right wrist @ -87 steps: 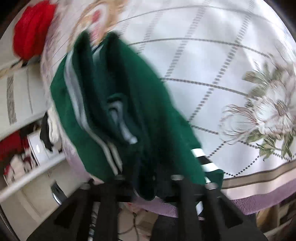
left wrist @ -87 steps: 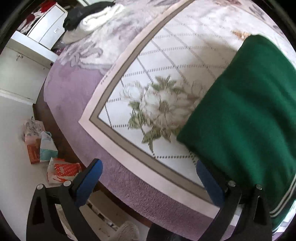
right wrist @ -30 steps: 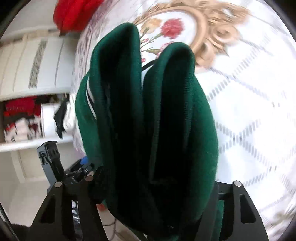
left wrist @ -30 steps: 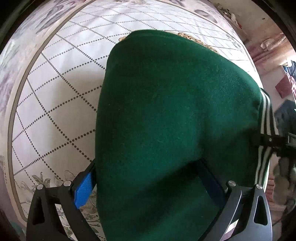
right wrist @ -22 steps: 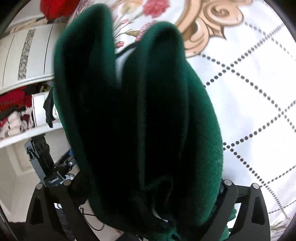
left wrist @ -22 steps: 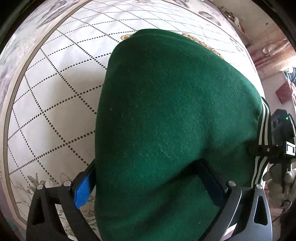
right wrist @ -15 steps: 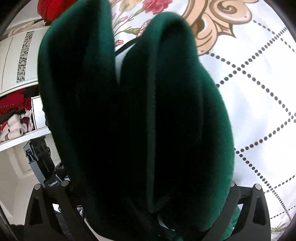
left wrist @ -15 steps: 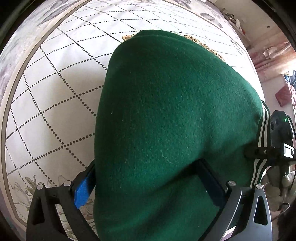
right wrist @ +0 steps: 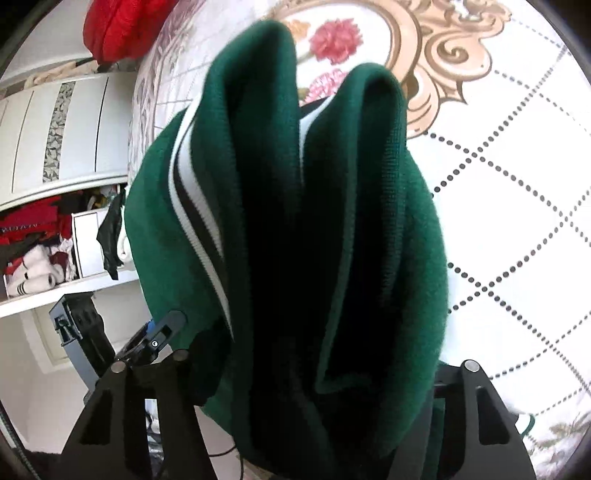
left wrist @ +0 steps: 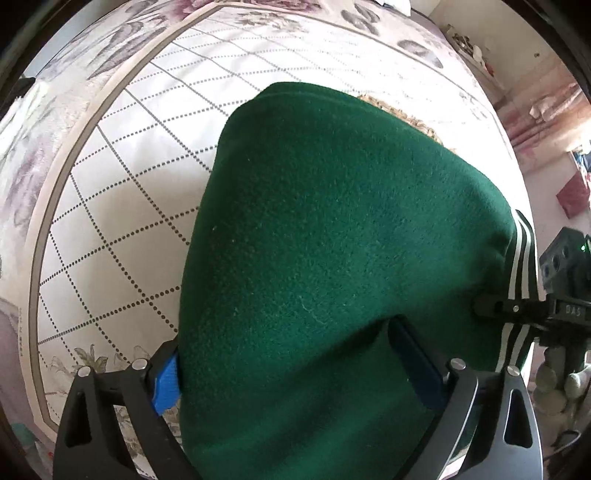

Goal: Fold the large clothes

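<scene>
Bedspread [left wrist: 122, 177] supports the folded green garment [left wrist: 332, 240]. Left gripper [left wrist: 295, 369] and right gripper [right wrist: 295, 384] each clamp thick layers. Judged step: final placement; next, lower flat, then release.

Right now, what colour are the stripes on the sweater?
White and black stripes on the green sweater, clearest in the right wrist view.

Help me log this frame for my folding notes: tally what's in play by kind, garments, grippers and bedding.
Garments: 2, the folded dark green fleece jacket with white-striped trim and a red garment at the bed's far edge
Grippers: 2, left gripper and right gripper
Bedding: 1, white floral bedspread
Total: 5
</scene>
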The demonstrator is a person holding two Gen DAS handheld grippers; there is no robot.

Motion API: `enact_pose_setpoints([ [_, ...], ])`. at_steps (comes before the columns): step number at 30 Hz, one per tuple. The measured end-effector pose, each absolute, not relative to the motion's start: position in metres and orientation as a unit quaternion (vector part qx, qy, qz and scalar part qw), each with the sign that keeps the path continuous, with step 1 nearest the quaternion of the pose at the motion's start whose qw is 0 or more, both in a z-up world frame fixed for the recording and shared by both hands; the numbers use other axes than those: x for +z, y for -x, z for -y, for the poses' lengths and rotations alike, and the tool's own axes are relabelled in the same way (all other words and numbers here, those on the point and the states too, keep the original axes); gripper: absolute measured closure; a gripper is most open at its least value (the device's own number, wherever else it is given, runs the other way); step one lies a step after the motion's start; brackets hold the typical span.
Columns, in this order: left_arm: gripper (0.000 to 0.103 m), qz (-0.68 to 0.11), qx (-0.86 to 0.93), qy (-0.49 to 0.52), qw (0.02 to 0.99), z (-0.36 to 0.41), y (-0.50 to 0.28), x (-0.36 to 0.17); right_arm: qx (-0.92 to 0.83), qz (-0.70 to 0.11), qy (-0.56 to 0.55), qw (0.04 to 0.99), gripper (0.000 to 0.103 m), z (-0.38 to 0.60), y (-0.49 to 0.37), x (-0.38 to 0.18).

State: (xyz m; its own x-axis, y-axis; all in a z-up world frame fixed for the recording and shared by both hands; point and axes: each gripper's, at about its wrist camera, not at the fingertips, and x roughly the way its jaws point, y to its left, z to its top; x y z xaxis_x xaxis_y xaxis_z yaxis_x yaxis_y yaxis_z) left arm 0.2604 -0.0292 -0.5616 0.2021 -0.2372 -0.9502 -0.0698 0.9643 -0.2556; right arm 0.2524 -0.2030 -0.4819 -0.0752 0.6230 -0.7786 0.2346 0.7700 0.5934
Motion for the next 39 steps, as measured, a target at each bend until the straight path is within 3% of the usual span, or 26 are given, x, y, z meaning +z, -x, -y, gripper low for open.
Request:
enact_pose_setpoints([
  [12, 0.005, -0.615, -0.066, 0.104, 0.779, 0.038, -0.316, -0.516, 0.154, -0.698, -0.318, 0.623, 0.041, 0.218, -0.299, -0.413],
  [24, 0.005, -0.584, -0.072, 0.1, 0.802, 0.052, -0.475, -0.496, 0.16, -0.682, -0.32, 0.638, 0.041, 0.242, -0.484, -0.364],
  [39, 0.005, -0.609, -0.068, 0.077, 0.787, 0.086, -0.671, -0.561, 0.148, -0.69, -0.282, 0.65, 0.041, 0.259, -0.736, -0.42],
])
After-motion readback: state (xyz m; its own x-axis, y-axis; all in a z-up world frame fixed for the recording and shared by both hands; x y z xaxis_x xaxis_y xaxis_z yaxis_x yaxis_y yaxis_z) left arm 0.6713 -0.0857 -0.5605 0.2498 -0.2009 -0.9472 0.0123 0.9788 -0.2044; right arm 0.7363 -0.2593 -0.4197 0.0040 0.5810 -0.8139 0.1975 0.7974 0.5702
